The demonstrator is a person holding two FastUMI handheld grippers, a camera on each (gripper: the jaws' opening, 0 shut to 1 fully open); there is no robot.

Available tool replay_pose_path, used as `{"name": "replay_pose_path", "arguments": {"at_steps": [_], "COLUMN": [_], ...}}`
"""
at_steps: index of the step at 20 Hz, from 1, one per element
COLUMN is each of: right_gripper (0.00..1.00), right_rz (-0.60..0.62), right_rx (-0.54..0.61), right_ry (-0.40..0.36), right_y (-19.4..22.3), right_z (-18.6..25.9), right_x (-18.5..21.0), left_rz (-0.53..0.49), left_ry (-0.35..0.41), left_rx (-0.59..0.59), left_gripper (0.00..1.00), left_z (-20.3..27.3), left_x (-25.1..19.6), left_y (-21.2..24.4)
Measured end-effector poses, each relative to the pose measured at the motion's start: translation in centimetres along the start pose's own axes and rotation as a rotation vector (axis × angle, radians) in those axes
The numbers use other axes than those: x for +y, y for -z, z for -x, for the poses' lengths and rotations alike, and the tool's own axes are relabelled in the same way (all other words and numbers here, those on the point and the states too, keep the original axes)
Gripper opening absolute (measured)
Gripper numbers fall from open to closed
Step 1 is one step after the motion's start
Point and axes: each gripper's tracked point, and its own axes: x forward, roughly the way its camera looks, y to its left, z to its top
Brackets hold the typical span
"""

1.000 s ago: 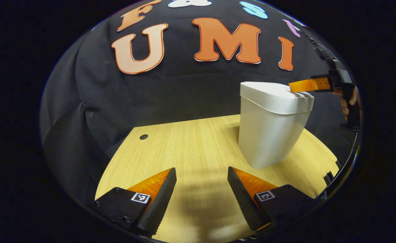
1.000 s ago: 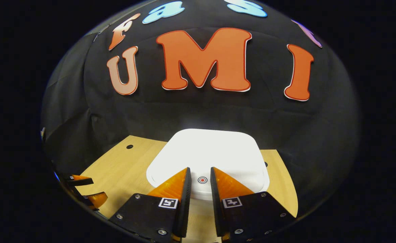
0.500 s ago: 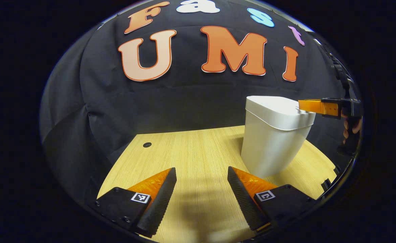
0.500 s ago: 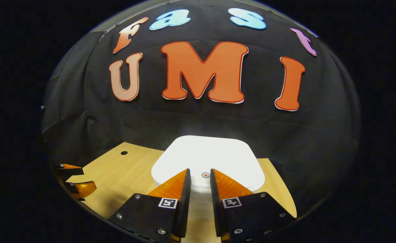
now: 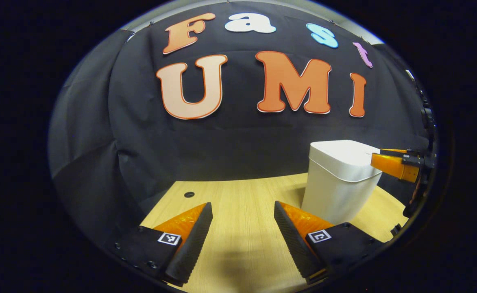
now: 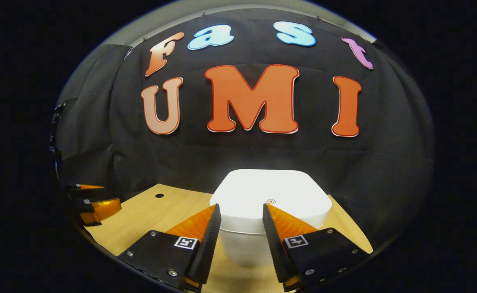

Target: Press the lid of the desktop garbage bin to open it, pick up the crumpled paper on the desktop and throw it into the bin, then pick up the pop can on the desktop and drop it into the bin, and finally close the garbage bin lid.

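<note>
Left gripper view: left gripper (image 5: 243, 207) held low over the wooden bench (image 5: 238, 203), fingers spread wide, nothing between them. White garbage bin (image 5: 338, 183) stands upright on the bench ahead and to the right, lid (image 5: 344, 156) closed flat on top. Small dark hole (image 5: 188, 194) in the bench near the back wall. At the far right edge the right gripper (image 5: 395, 165) pokes in at lid height, just beside the bin's top edge; can't tell if it touches.

Right gripper view: right gripper (image 6: 241, 211) sits close in front of the bin (image 6: 262, 232), fingers parted w/ a clear gap, holding nothing, tips at about lid level. Lid (image 6: 271, 191) shut, small red ring mark (image 6: 271, 201) near its front edge, between the fingertips. Left gripper (image 6: 94, 201) at the far left edge, over the bench (image 6: 157, 211), well apart from the bin.
</note>
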Motion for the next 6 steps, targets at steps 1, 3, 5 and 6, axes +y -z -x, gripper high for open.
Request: {"name": "replay_pose_path", "arguments": {"at_steps": [1,3,5,6], "right_gripper": [0.63,0.63,0.63,0.64], "right_rz": [0.007,0.02,0.032,0.036], "right_rx": [0.001,0.009,0.021,0.031], "right_ry": [-0.008,-0.016,-0.022,-0.023], "right_y": [0.1,0.6,1.3,1.8], "right_z": [0.1,0.3,0.4,0.3], "right_x": [0.4,1.0,1.4,1.6], "left_rz": [0.001,0.01,0.009,0.009], "left_ry": [-0.007,-0.023,-0.039,-0.042], "left_rx": [-0.014,-0.034,-0.034,-0.034], "left_gripper": [0.98,0.97,0.97,0.97], "left_z": [0.0,-0.2,-0.1,-0.1], "left_x": [0.5,1.2,1.9,1.9], "left_y": [-0.6,-1.2,-1.2,-1.2]}}
